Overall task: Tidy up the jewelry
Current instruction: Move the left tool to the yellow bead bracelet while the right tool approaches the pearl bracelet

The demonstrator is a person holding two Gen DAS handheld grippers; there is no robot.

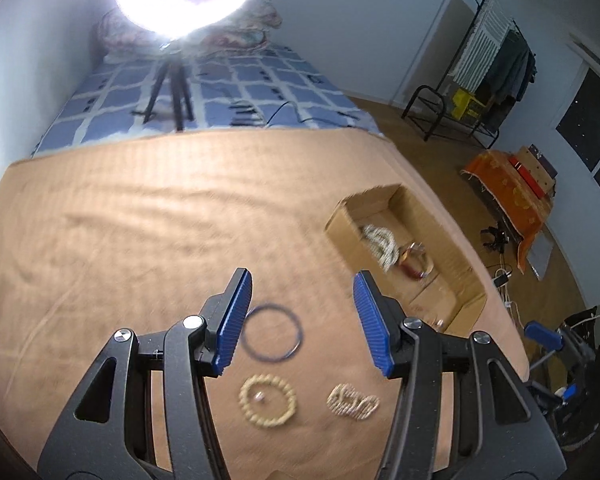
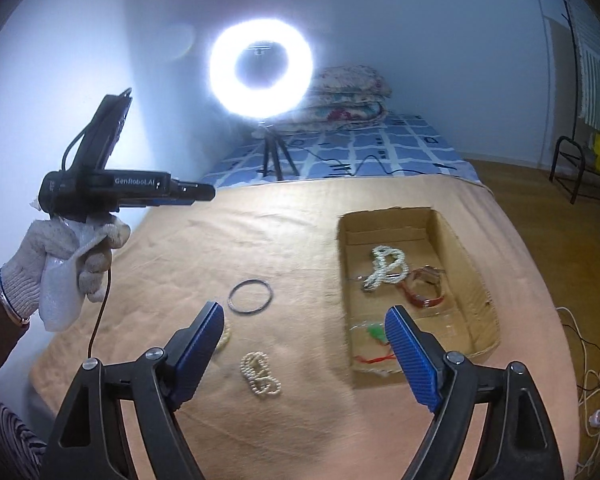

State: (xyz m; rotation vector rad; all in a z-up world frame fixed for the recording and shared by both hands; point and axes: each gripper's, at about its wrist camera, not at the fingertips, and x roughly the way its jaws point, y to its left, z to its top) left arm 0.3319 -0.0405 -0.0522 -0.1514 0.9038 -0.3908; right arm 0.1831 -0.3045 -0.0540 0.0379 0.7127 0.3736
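Left to right across the tan cloth-covered bed [image 2: 300, 220]: the gloved left hand [image 2: 66, 258] holds the left gripper [image 1: 302, 322] aloft, jaws spread wide and empty. At its 6 o'clock lies a cream beaded bracelet [image 1: 267, 401]; at its centre lies a thin dark round bangle [image 2: 250, 296]. A bunched pearl strand [image 2: 259, 374] follows. The right gripper [image 2: 304, 356] also gapes empty. At its 2 o'clock, a shallow brown cardboard box [image 2: 476, 284] holds a white bead rope [image 2: 386, 266] and a red-strapped watch [image 2: 424, 290].

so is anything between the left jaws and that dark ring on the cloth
Nothing visible. The left gripper hangs open above the dark ring, which lies flat and alone on the orange cloth; the bead bracelet sits nearer the camera, out of the way.
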